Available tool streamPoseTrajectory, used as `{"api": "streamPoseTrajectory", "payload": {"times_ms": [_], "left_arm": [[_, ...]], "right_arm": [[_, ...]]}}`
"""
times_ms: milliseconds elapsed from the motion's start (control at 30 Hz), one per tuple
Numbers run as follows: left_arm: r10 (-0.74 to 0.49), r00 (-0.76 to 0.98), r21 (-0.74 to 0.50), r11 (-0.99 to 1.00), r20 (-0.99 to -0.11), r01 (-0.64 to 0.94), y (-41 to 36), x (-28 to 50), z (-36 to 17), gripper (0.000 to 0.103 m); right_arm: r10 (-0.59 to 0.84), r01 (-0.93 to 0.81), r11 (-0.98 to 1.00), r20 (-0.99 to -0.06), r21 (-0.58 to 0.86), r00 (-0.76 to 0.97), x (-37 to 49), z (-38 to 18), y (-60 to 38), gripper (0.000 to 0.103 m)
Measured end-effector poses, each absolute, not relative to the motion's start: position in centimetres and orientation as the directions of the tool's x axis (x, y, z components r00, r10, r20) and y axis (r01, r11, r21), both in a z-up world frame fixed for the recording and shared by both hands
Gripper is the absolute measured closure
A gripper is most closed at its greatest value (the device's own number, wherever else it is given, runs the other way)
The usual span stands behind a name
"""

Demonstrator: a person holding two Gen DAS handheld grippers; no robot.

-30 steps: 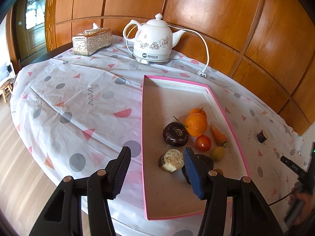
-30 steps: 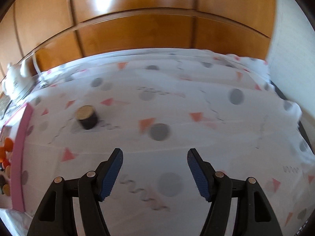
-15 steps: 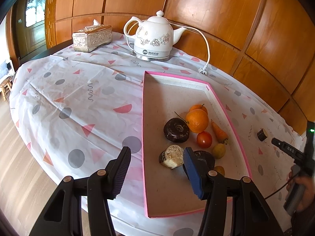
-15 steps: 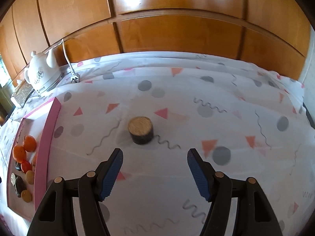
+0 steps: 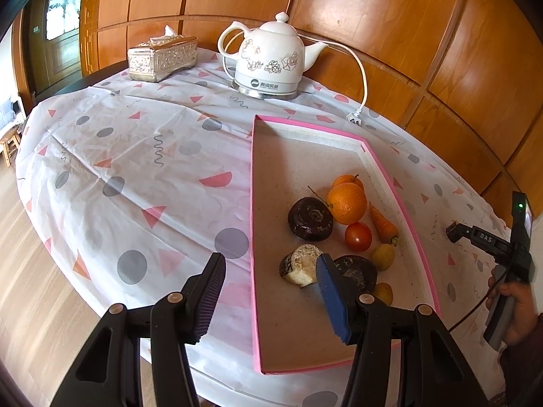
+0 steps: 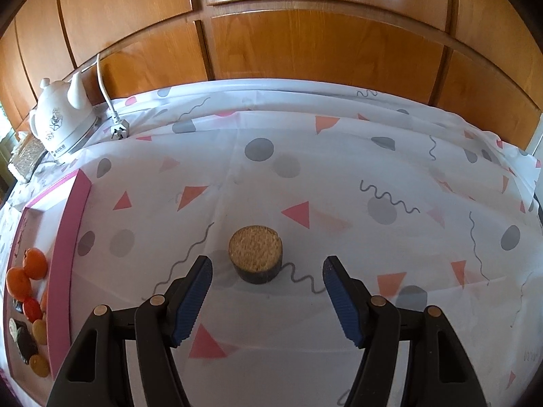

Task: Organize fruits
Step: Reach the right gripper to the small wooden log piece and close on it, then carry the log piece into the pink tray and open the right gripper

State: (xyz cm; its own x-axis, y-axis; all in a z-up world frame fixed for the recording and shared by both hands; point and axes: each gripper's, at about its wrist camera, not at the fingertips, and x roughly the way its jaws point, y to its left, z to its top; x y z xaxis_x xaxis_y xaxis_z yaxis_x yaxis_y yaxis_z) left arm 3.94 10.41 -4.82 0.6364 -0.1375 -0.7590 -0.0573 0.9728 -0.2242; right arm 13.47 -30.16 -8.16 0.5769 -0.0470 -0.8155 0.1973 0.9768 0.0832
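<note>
A pink-rimmed tray point(image 5: 387, 173) holds two oranges point(image 5: 347, 202), a tomato point(image 5: 358, 236), a small carrot point(image 5: 383, 223), dark round fruits point(image 5: 309, 218), a cut dark piece point(image 5: 300, 264) and small yellow fruits point(image 5: 382, 256). My left gripper point(image 5: 269, 286) is open and empty above the tray's near left edge. A cut dark piece with a tan top point(image 6: 255, 253) stands alone on the tablecloth. My right gripper point(image 6: 267, 290) is open just before it, fingers wide on either side. The tray also shows in the right wrist view point(image 6: 69, 224) at far left.
A white electric kettle point(image 5: 268, 59) with its cord and plug point(image 5: 355, 119) stands behind the tray. A silver tissue box point(image 5: 162, 57) sits at the back left. Wood-panelled wall curves behind the table. The right gripper's body point(image 5: 488, 240) shows at the right edge.
My right gripper has swung left and moved in on the lone cut piece, which now sits centred between its fingers. My left gripper has drifted slightly; its jaws stay open.
</note>
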Motion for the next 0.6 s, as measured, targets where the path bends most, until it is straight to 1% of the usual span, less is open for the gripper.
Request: {"api": "streamPoseTrajectory", "payload": {"times_ms": [67, 167, 233, 267, 300, 333, 367, 433, 600], "left_arm": [[-0.138, 0.635, -0.223, 0.973, -0.760, -0.056, 10.4, 4.0, -4.8, 0.047], [-0.137, 0.633, -0.223, 0.973, -0.762, -0.057, 10.4, 4.0, -4.9, 0.047], [-0.138, 0.630, -0.223, 0.973, -0.764, -0.058, 10.4, 4.0, -5.0, 0.047], [-0.137, 0.629, -0.222, 0.973, -0.766, -0.058, 10.4, 4.0, -5.0, 0.047], [-0.137, 0.628, -0.222, 0.973, -0.766, -0.058, 10.4, 4.0, -5.1, 0.047], [-0.137, 0.627, -0.222, 0.973, -0.767, -0.059, 10.4, 4.0, -5.1, 0.047], [-0.136, 0.626, -0.221, 0.973, -0.768, -0.059, 10.4, 4.0, -5.1, 0.047], [-0.136, 0.626, -0.221, 0.974, -0.768, -0.059, 10.4, 4.0, -5.1, 0.047], [-0.137, 0.630, -0.222, 0.973, -0.764, -0.057, 10.3, 3.9, -5.0, 0.047]], "right_arm": [[-0.050, 0.197, 0.977, -0.819, 0.078, 0.571, 13.9, -8.3, -30.1, 0.038], [-0.052, 0.201, 0.977, -0.830, 0.073, 0.556, 14.5, -8.8, -30.1, 0.046], [-0.053, 0.204, 0.976, -0.835, 0.072, 0.548, 14.8, -9.2, -30.1, 0.047], [-0.054, 0.206, 0.976, -0.837, 0.071, 0.545, 14.9, -9.3, -30.0, 0.054], [-0.050, 0.203, 0.976, -0.838, 0.073, 0.543, 15.0, -9.4, -30.0, 0.057], [-0.046, 0.199, 0.977, -0.839, 0.076, 0.543, 15.0, -9.5, -30.0, 0.065], [-0.045, 0.193, 0.979, -0.838, 0.073, 0.543, 15.0, -9.5, -29.8, 0.067], [-0.049, 0.182, 0.981, -0.837, 0.061, 0.545, 15.0, -9.4, -29.6, 0.067], [-0.017, 0.164, 0.983, -0.833, 0.088, 0.553, 13.7, -9.3, -29.5, 0.067]]}}
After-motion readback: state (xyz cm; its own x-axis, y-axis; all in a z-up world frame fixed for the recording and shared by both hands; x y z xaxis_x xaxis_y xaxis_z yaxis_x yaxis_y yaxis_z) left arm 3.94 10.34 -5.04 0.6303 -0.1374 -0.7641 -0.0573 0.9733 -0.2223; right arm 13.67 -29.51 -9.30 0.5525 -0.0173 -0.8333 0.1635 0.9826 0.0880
